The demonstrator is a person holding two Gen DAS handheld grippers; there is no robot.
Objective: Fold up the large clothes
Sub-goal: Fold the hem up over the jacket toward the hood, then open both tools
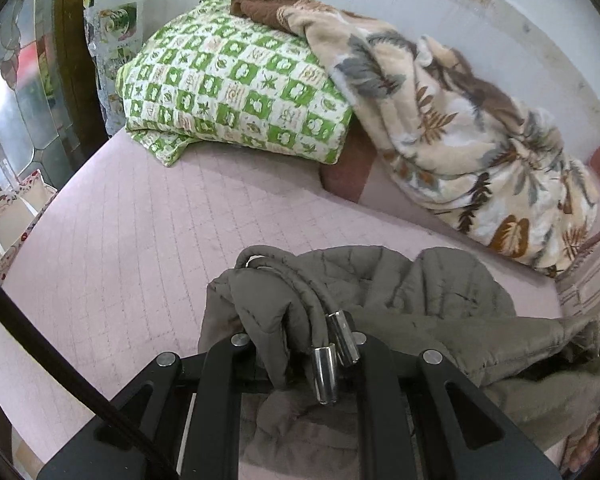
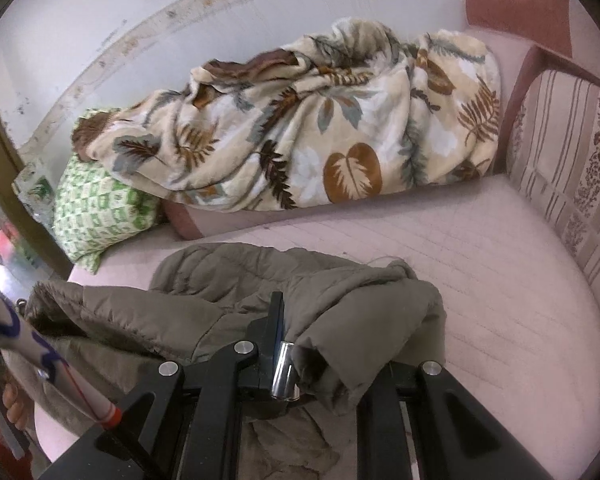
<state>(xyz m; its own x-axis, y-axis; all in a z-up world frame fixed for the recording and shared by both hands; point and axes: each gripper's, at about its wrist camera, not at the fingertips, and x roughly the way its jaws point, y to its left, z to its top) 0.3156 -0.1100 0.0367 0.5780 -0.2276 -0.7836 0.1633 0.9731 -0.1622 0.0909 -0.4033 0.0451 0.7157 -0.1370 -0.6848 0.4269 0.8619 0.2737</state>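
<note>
A quilted olive-grey jacket [image 1: 420, 292] lies bunched on the pink quilted mattress [image 1: 120, 260]. My left gripper [image 1: 296, 344] is shut on a fold of it near the collar. The fabric covers its fingertips, and two drawcords with metal tips [image 1: 326, 376] hang over the jaws. In the right wrist view the same jacket [image 2: 240, 280] drapes over my right gripper [image 2: 296, 332], which is shut on another part of the fabric. One black finger [image 2: 276, 320] shows, with a metal cord tip [image 2: 284, 372] beside it.
A green checked pillow [image 1: 236, 92] and a leaf-patterned blanket [image 2: 300, 128] lie along the back wall, a brown cloth [image 1: 264, 0] on top. A striped armrest [image 2: 560, 168] bounds the right side. A bag [image 1: 12, 220] stands left of the mattress. A person's hand [image 2: 12, 404] shows at lower left.
</note>
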